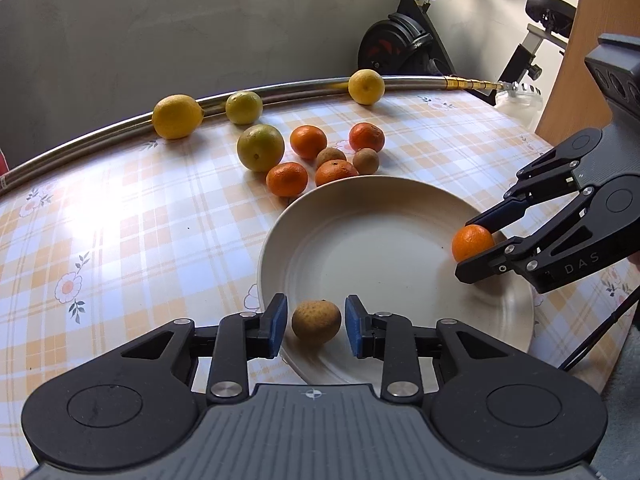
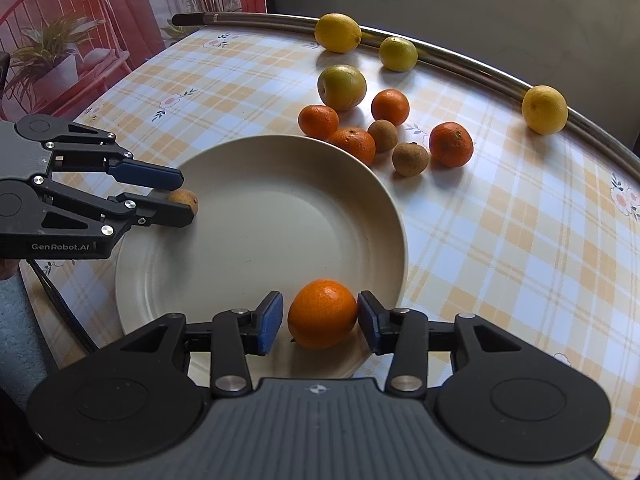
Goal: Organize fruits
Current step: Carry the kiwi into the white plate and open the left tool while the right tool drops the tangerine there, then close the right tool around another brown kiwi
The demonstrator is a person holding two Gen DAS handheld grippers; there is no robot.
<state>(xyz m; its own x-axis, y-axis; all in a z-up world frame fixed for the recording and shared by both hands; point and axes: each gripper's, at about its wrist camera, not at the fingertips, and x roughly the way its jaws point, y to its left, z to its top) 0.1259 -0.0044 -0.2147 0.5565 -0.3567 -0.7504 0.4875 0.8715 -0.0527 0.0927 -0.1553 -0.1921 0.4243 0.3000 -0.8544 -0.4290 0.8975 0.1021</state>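
A white plate (image 1: 372, 240) (image 2: 260, 216) lies on the checked tablecloth. A small brown fruit (image 1: 316, 322) (image 2: 187, 200) rests on the plate's near rim in the left wrist view. My left gripper (image 1: 316, 324) (image 2: 182, 198) straddles it, open, with a thin gap at each blue pad. An orange mandarin (image 2: 322, 314) (image 1: 472, 242) sits on the plate's opposite rim between the fingers of my right gripper (image 2: 320, 318) (image 1: 474, 250). That gripper stands open, its pads close beside the peel, a sliver of gap showing on the left.
Beyond the plate lie several mandarins (image 1: 308, 142), two more brown fruits (image 1: 366, 160), a green-yellow citrus (image 1: 260, 147) and three lemons (image 1: 178, 116). A metal pole (image 1: 300, 86) runs along the table's far edge. An exercise bike (image 1: 404, 44) stands behind.
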